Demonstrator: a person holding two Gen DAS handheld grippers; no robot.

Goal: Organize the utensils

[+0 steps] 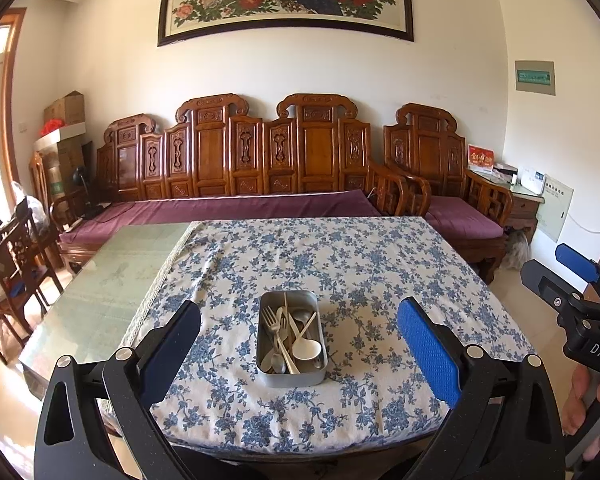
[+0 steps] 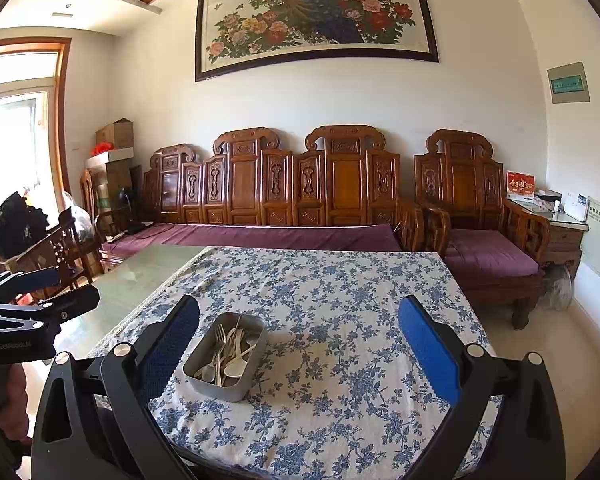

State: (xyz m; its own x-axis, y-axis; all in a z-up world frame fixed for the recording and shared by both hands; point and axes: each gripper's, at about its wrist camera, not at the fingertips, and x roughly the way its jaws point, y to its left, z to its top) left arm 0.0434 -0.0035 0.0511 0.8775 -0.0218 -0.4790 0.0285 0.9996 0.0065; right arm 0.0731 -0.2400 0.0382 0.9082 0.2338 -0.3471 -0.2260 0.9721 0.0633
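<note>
A rectangular metal tin (image 1: 291, 376) (image 2: 220, 390) sits on the blue-flowered tablecloth (image 1: 360, 272) (image 2: 340, 320). It holds several utensils: metal forks (image 1: 271, 318) (image 2: 219, 334), metal spoons (image 1: 301, 316) (image 2: 208, 372), a white plastic spoon (image 1: 306, 349) (image 2: 235, 367) and chopsticks. My left gripper (image 1: 298, 344) is open, held back above the near table edge, with the tin centred between its fingers in view. My right gripper (image 2: 298, 344) is open too, held back, the tin near its left finger. Neither touches anything. The right gripper (image 1: 576, 308) also shows at the right edge of the left wrist view, and the left gripper (image 2: 28, 308) at the left edge of the right wrist view.
Bare green glass tabletop (image 1: 112, 280) (image 2: 140, 280) lies left of the cloth. A carved wooden sofa with purple cushions (image 1: 236, 204) (image 2: 260, 236) stands behind the table, an armchair (image 1: 452, 200) (image 2: 484, 240) to its right. Wooden chairs (image 1: 16, 264) stand at left.
</note>
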